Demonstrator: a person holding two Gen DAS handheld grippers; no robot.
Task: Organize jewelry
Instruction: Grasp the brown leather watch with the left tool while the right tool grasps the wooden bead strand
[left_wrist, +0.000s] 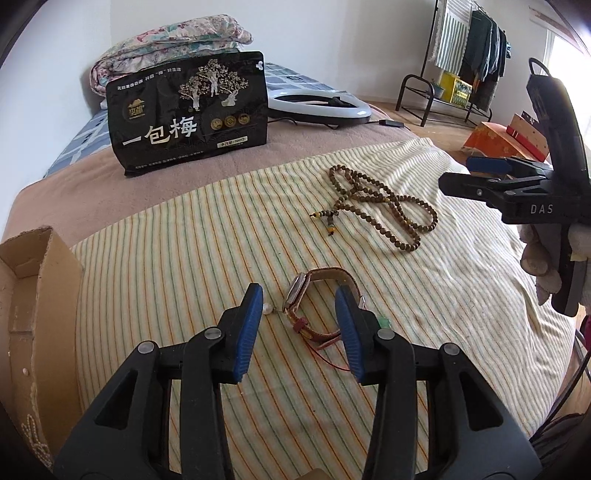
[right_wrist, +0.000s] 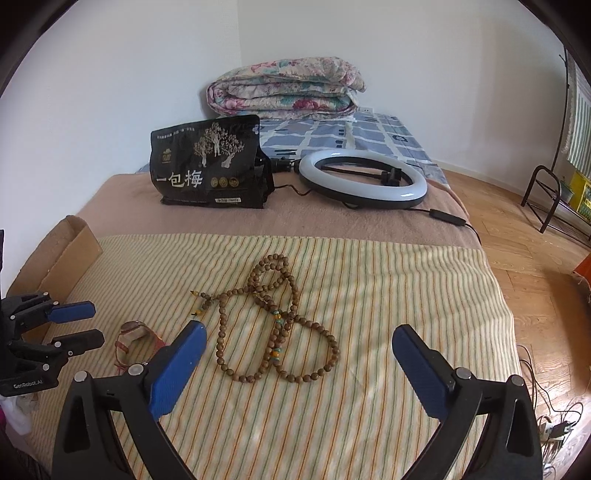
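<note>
A watch with a reddish-brown strap lies on the striped cloth. My left gripper is open, its blue pads on either side of the watch, just above the cloth. A small white pearl lies beside the left pad. A long string of brown wooden beads lies further off; it also shows in the right wrist view. My right gripper is open and empty, hovering over the beads. The watch sits to its left, by the left gripper.
An open cardboard box with pearl strings inside stands at the left edge. A black snack bag, a ring light and a folded quilt lie at the back. The bed's right edge drops to wooden floor.
</note>
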